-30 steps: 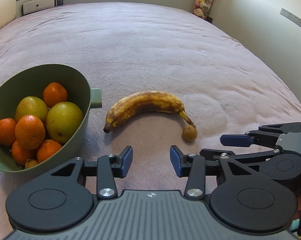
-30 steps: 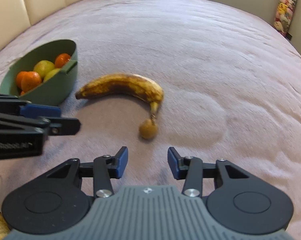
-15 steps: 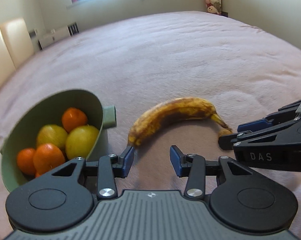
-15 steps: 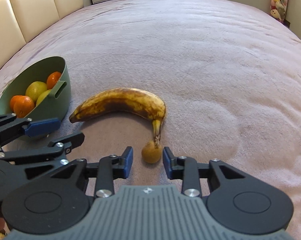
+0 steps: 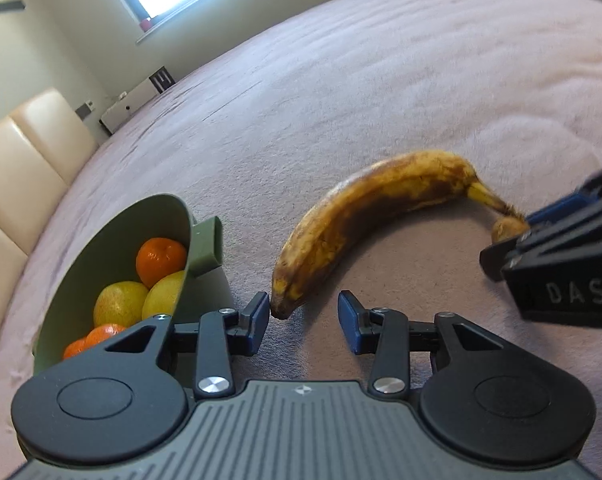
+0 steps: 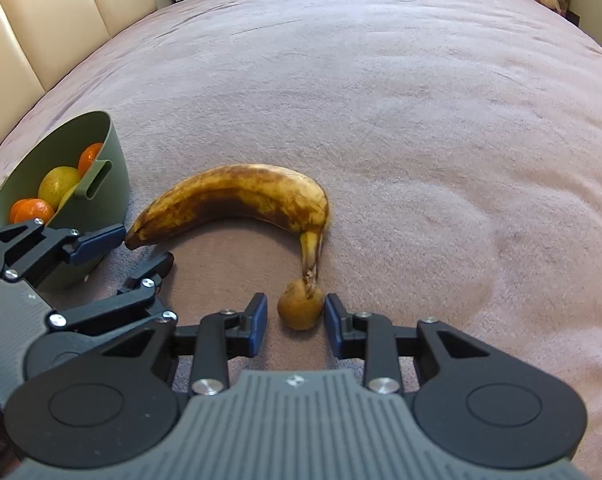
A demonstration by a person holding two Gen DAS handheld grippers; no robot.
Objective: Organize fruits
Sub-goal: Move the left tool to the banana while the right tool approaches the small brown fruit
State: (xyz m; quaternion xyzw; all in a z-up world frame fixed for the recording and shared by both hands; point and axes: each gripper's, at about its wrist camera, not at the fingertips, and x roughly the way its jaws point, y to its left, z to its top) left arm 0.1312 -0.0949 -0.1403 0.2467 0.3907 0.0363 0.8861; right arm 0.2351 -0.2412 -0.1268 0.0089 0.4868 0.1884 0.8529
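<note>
Closing right tongs [image 6: 294,318] (kiwi [image 6: 300,307] between).

Both grippers have come down: left gripper [image 5: 303,322] at the banana [image 5: 377,216] tip, right gripper [image 6: 295,322] jaws closing around the small brown fruit [image 6: 300,312].

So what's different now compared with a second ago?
Both grippers came down to the fruit. The right gripper has just been closing around the small brown fruit, with a gap left on one side. The left gripper reached the banana tip, closing slightly. Banana, fruit and green bowl stayed put.
</note>
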